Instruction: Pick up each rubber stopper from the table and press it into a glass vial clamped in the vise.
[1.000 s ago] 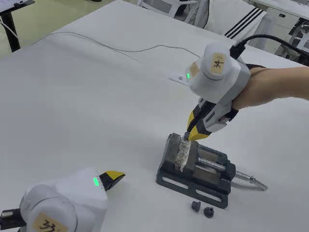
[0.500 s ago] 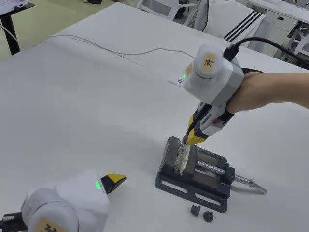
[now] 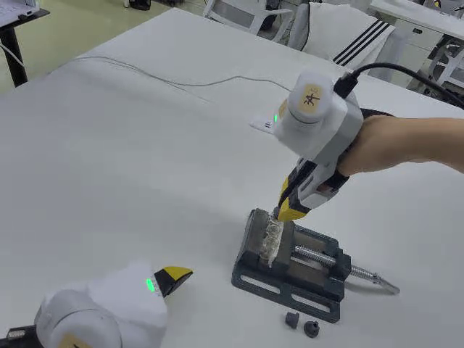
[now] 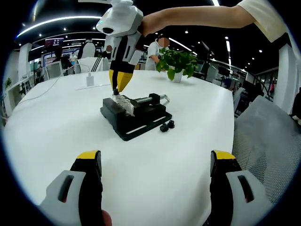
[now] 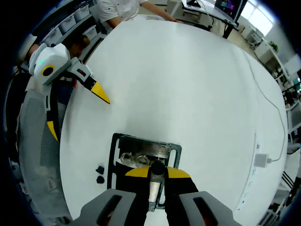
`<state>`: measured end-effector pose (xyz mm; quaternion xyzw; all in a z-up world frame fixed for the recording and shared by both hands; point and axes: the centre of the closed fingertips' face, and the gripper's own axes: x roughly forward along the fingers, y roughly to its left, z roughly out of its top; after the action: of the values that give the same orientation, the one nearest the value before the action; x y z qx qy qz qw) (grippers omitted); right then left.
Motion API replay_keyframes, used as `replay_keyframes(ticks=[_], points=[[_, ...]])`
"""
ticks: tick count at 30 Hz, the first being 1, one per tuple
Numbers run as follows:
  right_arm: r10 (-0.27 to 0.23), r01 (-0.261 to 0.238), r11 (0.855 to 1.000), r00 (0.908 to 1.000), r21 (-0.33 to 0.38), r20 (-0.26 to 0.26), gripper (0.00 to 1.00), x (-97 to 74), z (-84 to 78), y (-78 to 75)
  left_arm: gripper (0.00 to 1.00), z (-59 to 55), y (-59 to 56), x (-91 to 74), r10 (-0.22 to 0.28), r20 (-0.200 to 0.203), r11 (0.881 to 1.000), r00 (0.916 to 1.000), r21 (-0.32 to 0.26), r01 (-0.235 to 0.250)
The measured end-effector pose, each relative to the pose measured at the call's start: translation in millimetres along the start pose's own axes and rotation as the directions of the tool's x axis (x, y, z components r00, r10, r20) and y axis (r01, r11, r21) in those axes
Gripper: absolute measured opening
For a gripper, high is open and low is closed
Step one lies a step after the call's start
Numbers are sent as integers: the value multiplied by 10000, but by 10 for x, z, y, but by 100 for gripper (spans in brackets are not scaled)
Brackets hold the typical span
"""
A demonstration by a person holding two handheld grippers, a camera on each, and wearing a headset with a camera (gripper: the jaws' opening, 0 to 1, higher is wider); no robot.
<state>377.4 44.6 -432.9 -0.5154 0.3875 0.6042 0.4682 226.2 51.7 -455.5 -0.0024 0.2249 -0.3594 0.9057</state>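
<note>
A dark vise [image 3: 288, 270] holds clear glass vials [image 3: 273, 235] between its jaws. My right gripper [image 3: 280, 212] points down with its tips at the top of the vials, shut on a dark rubber stopper [image 5: 157, 167] right over the vials [image 5: 130, 157]. Two loose stoppers [image 3: 292, 319] [image 3: 312, 329] lie on the table in front of the vise. My left gripper [image 4: 155, 160] is open and holds nothing, low at the near left [image 3: 172, 277], well apart from the vise [image 4: 136, 115].
A white charger block [image 3: 265, 123] with a thin cable [image 3: 181, 82] lies on the white table [image 3: 109, 167] beyond the vise. The vise screw handle [image 3: 373, 279] sticks out to the right. Chairs stand past the far table edge.
The head camera has shifted a little. My right gripper stays with its tips at the vials in the vise; the left gripper remains low at the near left.
</note>
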Motion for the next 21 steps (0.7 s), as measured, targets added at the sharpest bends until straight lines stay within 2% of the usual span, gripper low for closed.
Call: replay_keyframes(ticks=[11, 14, 16, 21], points=[[26, -26, 9993, 10000, -374, -2, 9, -6, -20, 17, 95, -16, 8, -11, 40, -15, 10000, 10000, -60, -41], [-29, 31, 9992, 10000, -408, 49, 19, 2, -21, 24, 95, -16, 20, -17, 60, -11, 10000, 10000, -60, -61], [-116, 118, 9983, 9999, -577, 39, 17, -11, -35, 12, 95, -13, 28, -18, 77, 1, 10000, 10000, -62, -77], [-84, 93, 9993, 9997, -354, 242, 15, -102, -28, -28, 95, -12, 38, -14, 96, 11, 9999, 10000, -64, -96]])
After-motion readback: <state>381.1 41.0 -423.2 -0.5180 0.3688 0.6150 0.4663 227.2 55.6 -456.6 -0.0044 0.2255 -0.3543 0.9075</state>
